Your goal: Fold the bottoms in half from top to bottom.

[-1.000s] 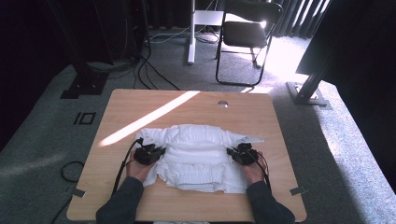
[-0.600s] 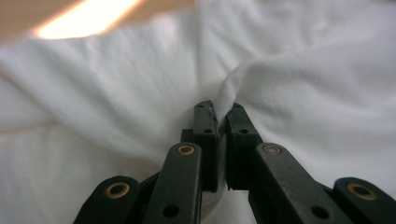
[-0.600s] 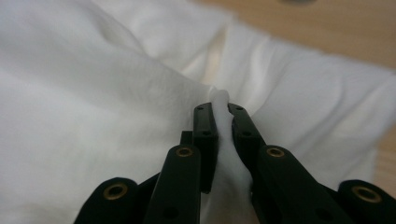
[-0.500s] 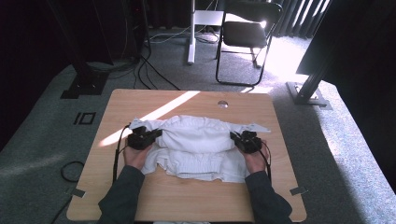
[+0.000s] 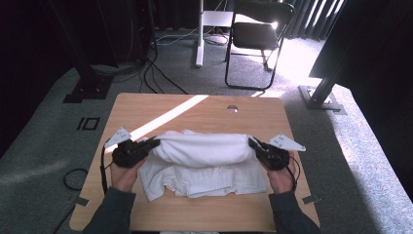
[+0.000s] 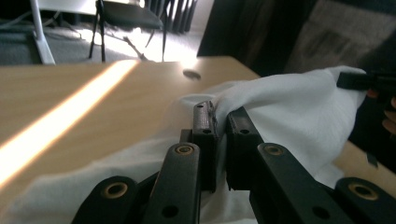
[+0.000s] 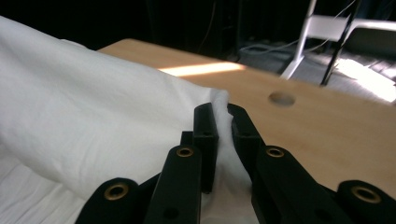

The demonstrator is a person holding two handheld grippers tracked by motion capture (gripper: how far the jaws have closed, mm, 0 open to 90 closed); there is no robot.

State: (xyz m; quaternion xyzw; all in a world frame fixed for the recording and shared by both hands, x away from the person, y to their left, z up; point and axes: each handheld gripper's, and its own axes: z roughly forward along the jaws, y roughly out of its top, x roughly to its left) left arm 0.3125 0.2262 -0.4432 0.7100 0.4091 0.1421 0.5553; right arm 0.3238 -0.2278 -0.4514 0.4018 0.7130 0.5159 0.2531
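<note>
Since half a second ago you have lifted both ends of the white cloth (image 5: pixel 202 161) higher and pulled your hands wider apart, so its upper fold now spans taut between the grippers.

High view: your left gripper (image 5: pixel 155 143) sits near the left edge of the tabletop (image 5: pixel 204 109), jaws pointing inward onto the left end of the raised fold. Your right gripper (image 5: pixel 252 144) mirrors it near the right edge, on the right end of the fold. The lower part of the cloth lies crumpled on the tabletop toward the near edge, between your two hands. A sunlit stripe (image 5: pixel 168 117) runs diagonally across the far left part of the tabletop; a round hole (image 5: pixel 232 108) sits near the far edge. A black chair (image 5: pixel 258 36) stands on the floor beyond the far edge.

Left gripper view: jaws closed, pinching a fold of the cloth (image 6: pixel 289 112) between them. The cloth stretches away to the other gripper (image 6: pixel 369 81) at the right of this view. The hole (image 6: pixel 192 74) shows beyond.

Right gripper view: jaws clamped on a ridge of cloth (image 7: pixel 93 107), fabric bunched between the two pads. Bare tabletop and the hole (image 7: pixel 282 98) lie behind it.
</note>
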